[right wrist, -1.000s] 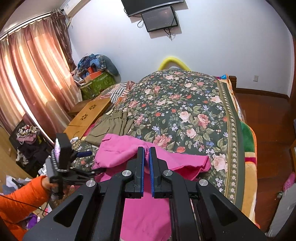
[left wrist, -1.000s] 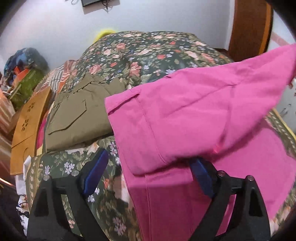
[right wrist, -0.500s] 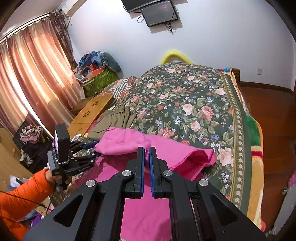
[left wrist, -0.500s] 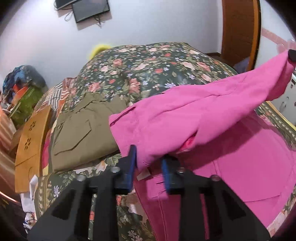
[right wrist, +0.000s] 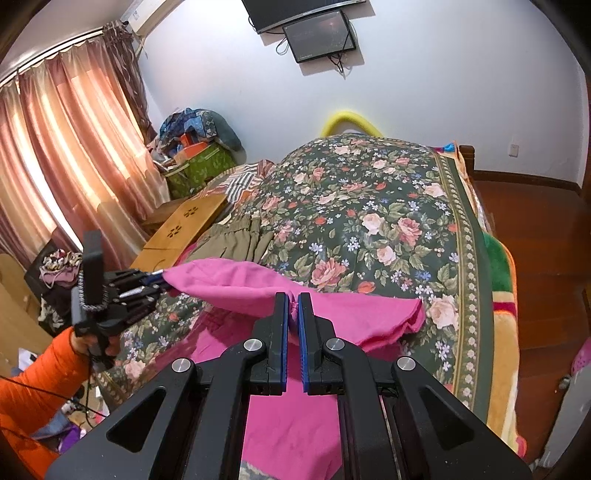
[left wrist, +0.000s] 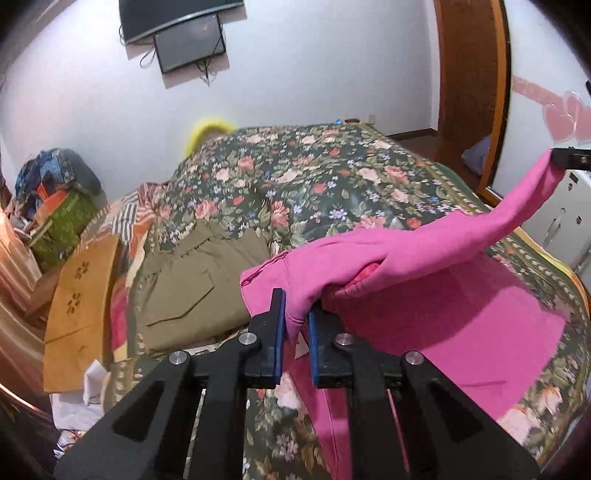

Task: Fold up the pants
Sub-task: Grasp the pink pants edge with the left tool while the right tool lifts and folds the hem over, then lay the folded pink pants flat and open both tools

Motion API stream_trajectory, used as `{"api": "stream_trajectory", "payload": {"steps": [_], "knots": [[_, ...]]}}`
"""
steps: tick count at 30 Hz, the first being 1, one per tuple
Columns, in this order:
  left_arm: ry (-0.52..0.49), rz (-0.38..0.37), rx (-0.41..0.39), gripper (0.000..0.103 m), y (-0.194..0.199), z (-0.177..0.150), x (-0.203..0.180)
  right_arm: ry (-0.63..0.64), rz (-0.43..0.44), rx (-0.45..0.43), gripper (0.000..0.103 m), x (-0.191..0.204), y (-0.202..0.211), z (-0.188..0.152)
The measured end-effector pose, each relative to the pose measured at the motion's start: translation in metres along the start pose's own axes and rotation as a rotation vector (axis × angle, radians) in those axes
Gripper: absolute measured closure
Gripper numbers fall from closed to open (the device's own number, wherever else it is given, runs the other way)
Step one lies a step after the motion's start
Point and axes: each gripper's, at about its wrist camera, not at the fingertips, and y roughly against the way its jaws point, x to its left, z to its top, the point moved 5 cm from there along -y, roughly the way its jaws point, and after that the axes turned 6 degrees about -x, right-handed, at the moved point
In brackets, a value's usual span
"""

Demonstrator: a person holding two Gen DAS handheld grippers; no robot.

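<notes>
Since a second ago the left gripper [left wrist: 295, 317] went from wide open to clamped on the pink pants [left wrist: 424, 258], and the right gripper [right wrist: 293, 314] stays pinched on the other end. So the raised edge hangs taut between them above the floral bedspread [right wrist: 369, 221], probably ready to fold over, with olive pants [left wrist: 192, 280] just beside.

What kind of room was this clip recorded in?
Most likely a home bedroom. A bed with a floral bedspread fills the middle, pink curtains hang over a window at the side, and a screen is mounted on the wall beyond the bed. Pink pants lie across the bedspread.
</notes>
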Motion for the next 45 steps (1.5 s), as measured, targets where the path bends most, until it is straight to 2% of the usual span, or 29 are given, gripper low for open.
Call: {"api": "stream_trajectory", "payload": {"steps": [5,11,24,34,38,40,42,45], "knots": [[-0.054,0.003,-0.009,0.093,0.025,-0.008,-0.012,-0.007,-0.011,0.008,0.098,0.004,0.009,-0.015],[-0.036,-0.023,0.029,0.093,0.034,-0.032,-0.021,-0.022,-0.021,0.03,0.098,0.006,0.017,-0.04],[0.021,-0.084,0.126,0.093,0.031,-0.085,-0.037,-0.074,-0.053,0.117,0.098,0.004,0.016,-0.101],[0.027,-0.098,0.15,0.092,0.03,-0.104,-0.044,-0.117,-0.07,0.162,0.098,-0.001,0.012,-0.139],[0.034,-0.093,0.158,0.083,0.03,-0.109,-0.043,-0.113,-0.085,0.183,0.098,-0.001,0.008,-0.151],[0.034,-0.082,0.162,0.074,0.032,-0.111,-0.041,-0.113,-0.091,0.185,0.098,-0.001,0.008,-0.155],[0.046,-0.06,0.171,0.055,0.033,-0.114,-0.036,-0.115,-0.095,0.184,0.097,-0.002,0.008,-0.156],[0.097,-0.062,0.186,0.05,0.037,-0.12,-0.023,-0.109,-0.109,0.179,0.097,-0.003,0.01,-0.157]]}}
